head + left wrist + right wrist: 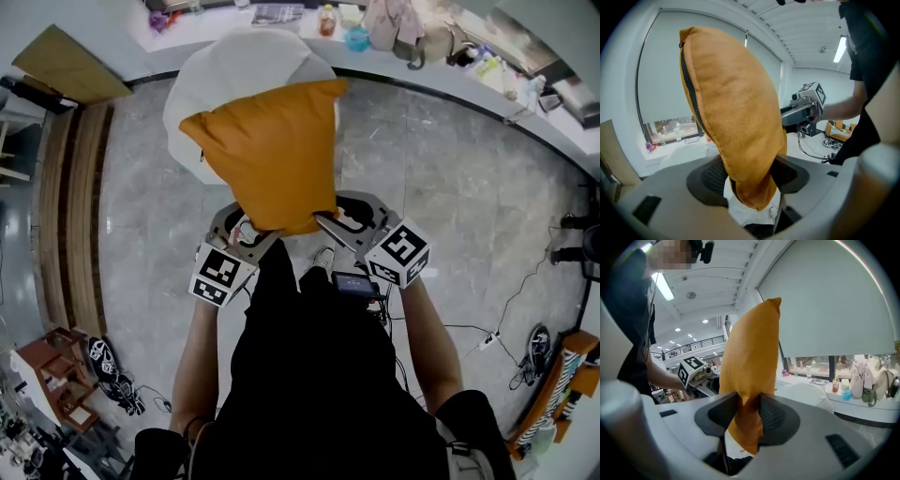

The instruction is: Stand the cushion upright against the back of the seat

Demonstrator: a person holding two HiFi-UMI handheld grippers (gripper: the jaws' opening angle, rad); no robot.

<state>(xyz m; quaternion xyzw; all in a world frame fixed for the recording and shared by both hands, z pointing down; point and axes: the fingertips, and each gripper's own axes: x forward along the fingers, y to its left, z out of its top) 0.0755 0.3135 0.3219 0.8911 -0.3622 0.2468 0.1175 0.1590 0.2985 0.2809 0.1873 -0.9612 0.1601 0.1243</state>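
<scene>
An orange cushion (272, 150) hangs in the air in front of me, over a white rounded seat (234, 66). My left gripper (246, 228) is shut on its lower left corner and my right gripper (328, 223) on its lower right corner. In the left gripper view the cushion (731, 108) rises between the left gripper's (750, 176) pads, zipper edge on the left. In the right gripper view the cushion (752, 362) is pinched narrow between the right gripper's (749, 411) pads. The seat (806, 394) lies beyond it.
A long counter (412, 66) with bottles and bags runs along the far side behind the seat. A wooden bench (70, 206) stands at the left. Cables and a power strip (487, 342) lie on the grey floor at the right, shoes (103, 361) at the lower left.
</scene>
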